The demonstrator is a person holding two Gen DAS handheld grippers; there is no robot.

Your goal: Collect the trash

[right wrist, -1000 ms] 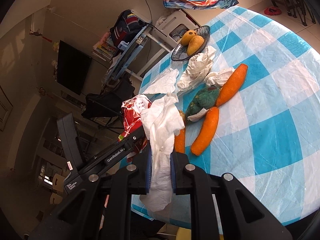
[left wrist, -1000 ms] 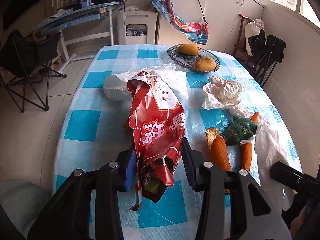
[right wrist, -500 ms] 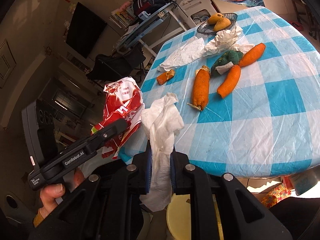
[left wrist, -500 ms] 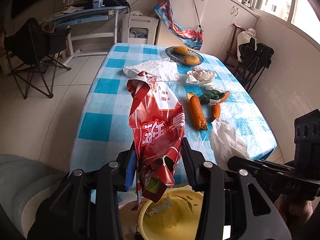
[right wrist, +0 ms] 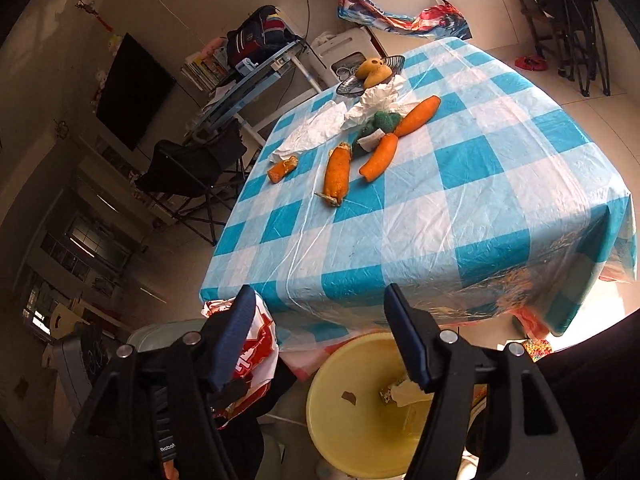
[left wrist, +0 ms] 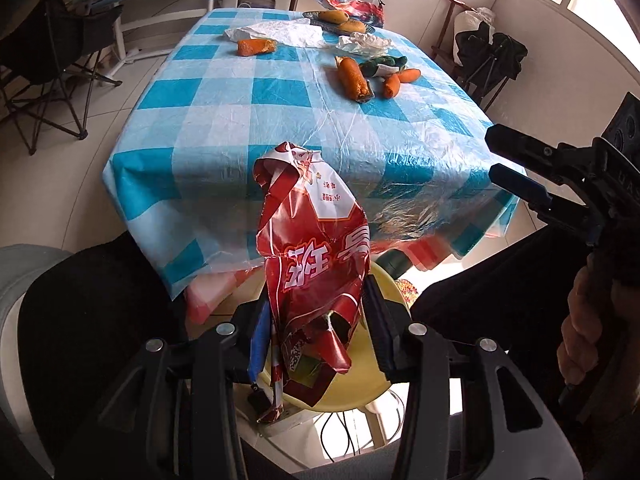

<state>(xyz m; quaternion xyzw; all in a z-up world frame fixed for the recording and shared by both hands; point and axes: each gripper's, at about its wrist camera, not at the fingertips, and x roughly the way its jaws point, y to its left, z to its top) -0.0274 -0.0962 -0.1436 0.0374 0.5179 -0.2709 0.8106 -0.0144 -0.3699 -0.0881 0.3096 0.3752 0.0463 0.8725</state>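
Observation:
My left gripper is shut on a crumpled red snack bag, which hangs over a yellow bin below the table's near edge. My right gripper is opening its jaws wide with nothing between them. It hovers above the same yellow bin, where a white tissue lies inside. The left wrist view shows the right gripper at the right, held by a hand. The red snack bag peeks out behind the right gripper's left finger.
The blue-and-white checked table carries several orange carrots, a green scrubber, white wrappers and a fruit basket. A folding chair stands at the left. Dark-clad legs flank the bin.
Both grippers have drawn back off the table to above the yellow bin. The right gripper has opened and let go of the white tissue, which now lies in the bin.

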